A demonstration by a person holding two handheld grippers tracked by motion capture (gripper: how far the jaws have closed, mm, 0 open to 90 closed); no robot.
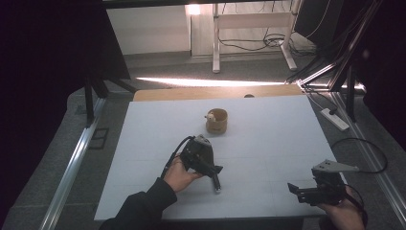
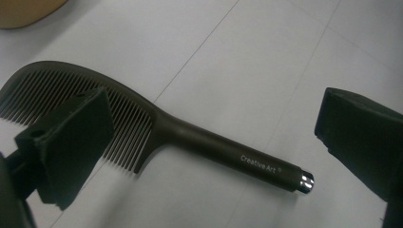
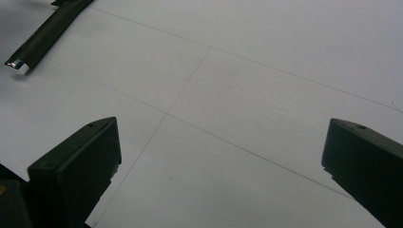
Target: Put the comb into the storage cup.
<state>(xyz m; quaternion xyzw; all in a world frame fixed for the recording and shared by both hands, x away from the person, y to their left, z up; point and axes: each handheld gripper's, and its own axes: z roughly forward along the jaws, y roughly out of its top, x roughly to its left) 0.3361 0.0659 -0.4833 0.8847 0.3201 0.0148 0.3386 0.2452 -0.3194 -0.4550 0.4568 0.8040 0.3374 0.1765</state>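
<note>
1. My left gripper (image 2: 209,142) hangs wide open over the comb (image 2: 157,128), lying mid-table.
2. My right gripper (image 1: 299,190), also wide, sits near the table's (image 1: 268,143) near-right edge, bare surface around.
3. The left gripper view reads "CreativeArt" on the handle.

comb (image 2: 157,128) teeth partly behind a jaw, cup (image 2: 26,10) cut off (top edge), handle (image 3: 45,31) end cropped
</note>
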